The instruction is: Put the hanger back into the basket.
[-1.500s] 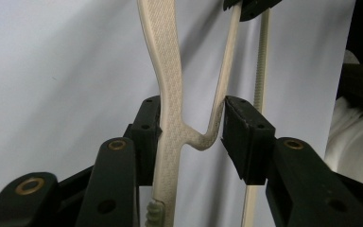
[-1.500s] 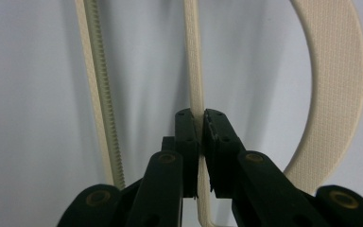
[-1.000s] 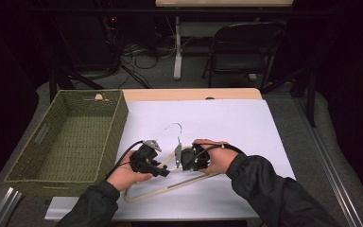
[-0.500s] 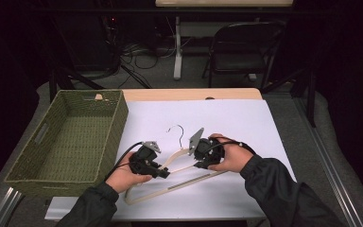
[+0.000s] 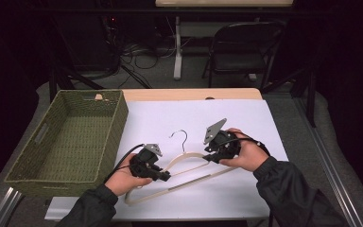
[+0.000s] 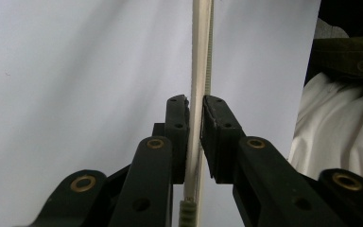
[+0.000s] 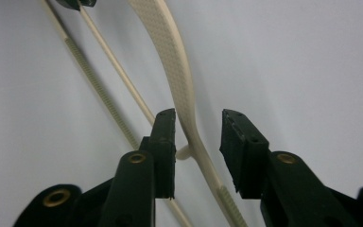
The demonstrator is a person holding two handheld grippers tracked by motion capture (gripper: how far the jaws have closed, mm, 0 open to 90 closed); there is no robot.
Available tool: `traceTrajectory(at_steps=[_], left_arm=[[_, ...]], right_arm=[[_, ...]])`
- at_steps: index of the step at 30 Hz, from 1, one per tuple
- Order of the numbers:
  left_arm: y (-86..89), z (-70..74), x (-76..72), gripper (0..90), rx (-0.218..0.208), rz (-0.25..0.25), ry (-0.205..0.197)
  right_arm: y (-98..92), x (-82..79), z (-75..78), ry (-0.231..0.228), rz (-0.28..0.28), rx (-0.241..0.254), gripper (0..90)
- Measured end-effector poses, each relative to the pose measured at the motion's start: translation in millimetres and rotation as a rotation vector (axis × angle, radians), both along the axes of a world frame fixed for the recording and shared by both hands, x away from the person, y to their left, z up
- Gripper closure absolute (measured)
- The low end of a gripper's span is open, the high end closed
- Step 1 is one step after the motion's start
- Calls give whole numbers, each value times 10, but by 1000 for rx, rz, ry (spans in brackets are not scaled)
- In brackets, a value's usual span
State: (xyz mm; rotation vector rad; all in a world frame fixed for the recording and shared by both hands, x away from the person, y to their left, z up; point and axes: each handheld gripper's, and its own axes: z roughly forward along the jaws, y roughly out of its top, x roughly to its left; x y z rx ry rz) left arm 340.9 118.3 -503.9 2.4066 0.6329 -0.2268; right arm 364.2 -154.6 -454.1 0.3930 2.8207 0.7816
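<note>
A cream hanger (image 5: 189, 158) with a wire hook lies flat on the white table cover. My left gripper (image 5: 166, 176) is at its lower left part. In the left gripper view the jaws (image 6: 195, 101) have just been closing and now pinch the hanger's thin bar (image 6: 201, 47). My right gripper (image 5: 209, 157) is at the hanger's right shoulder, near the hook. In the right gripper view its jaws (image 7: 197, 116) have just been opening and stand apart, with the curved hanger arm (image 7: 170, 47) passing between them, clear of the pads.
A green woven basket (image 5: 116, 127) stands on the table's left side, close to my left hand. Bare white cover (image 5: 246, 123) stretches to the right and back. A folding chair (image 5: 241, 47) and cables are on the floor beyond the table.
My right gripper has slid right and a little up along the hanger, and its jaws have parted. My left hand has stayed in place while its jaws narrowed onto the bar.
</note>
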Motion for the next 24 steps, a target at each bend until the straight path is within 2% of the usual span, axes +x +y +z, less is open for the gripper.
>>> traceTrajectory(at_steps=[4, 5, 9, 17, 24], left_arm=[[-1, -2, 2, 799, -4, -6, 4], [-7, 0, -7, 797, 8, 4, -9], [-13, -1, -11, 789, 11, 4, -8], [-57, -43, -19, 767, 39, -15, 3], [-61, -40, -32, 827, 27, -21, 16]], right_arm=[[83, 11, -42, -4, 10, 1, 657], [112, 6, -52, -2, 15, 0, 679], [192, -20, -89, -30, 54, -26, 780], [171, -51, -76, -51, 80, -32, 792], [163, -66, -74, -58, 87, -29, 790]])
